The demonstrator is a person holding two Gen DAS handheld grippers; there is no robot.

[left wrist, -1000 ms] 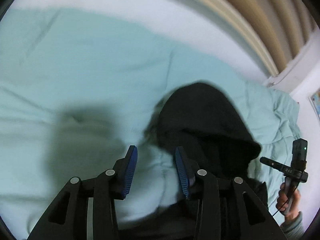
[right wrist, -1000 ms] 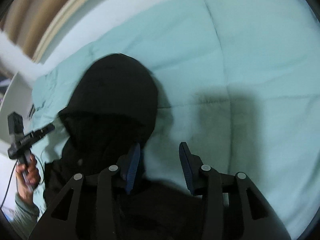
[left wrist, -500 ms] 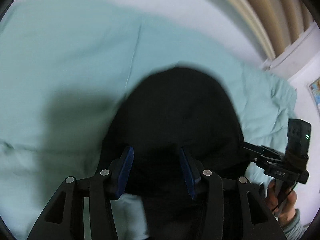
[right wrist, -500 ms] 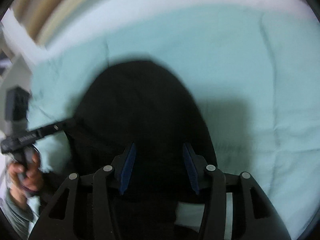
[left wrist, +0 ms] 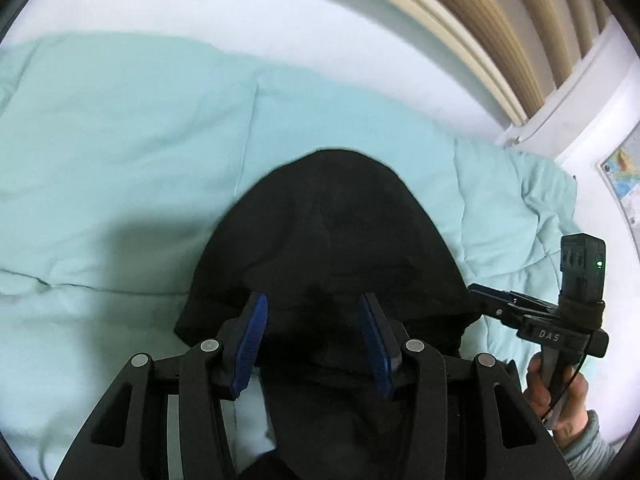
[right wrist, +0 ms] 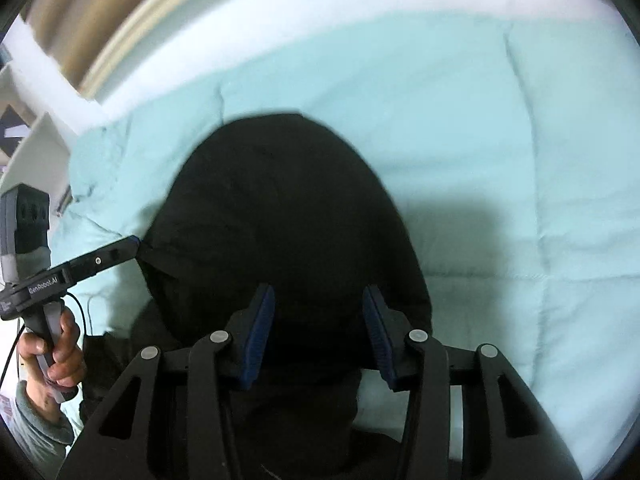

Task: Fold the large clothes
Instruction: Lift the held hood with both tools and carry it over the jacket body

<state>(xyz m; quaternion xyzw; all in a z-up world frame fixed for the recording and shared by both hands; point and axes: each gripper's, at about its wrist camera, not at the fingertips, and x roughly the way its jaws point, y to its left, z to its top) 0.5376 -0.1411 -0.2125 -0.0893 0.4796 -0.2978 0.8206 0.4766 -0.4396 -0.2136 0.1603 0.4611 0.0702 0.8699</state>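
Note:
A black hooded garment (left wrist: 332, 236) lies on a pale green quilt (left wrist: 120, 152), its hood pointing away from me. It also shows in the right wrist view (right wrist: 280, 216). My left gripper (left wrist: 314, 336) is open, its blue pads over the base of the hood. My right gripper (right wrist: 318, 332) is open too, over the same part of the hood. In each view the other gripper shows at the hood's side edge, tip touching the cloth: the right gripper (left wrist: 480, 292) and the left gripper (right wrist: 130, 246).
The quilt (right wrist: 500, 160) covers a bed with a white sheet (left wrist: 240, 12) beyond it. A slatted wooden headboard (left wrist: 500, 20) and a white post (left wrist: 580, 92) stand at the far side. A wall map (left wrist: 624, 176) hangs at right.
Both grippers have swung inward from the quilt beside the hood to directly over it, and moved closer to each other. The hood now fills the middle of both views.

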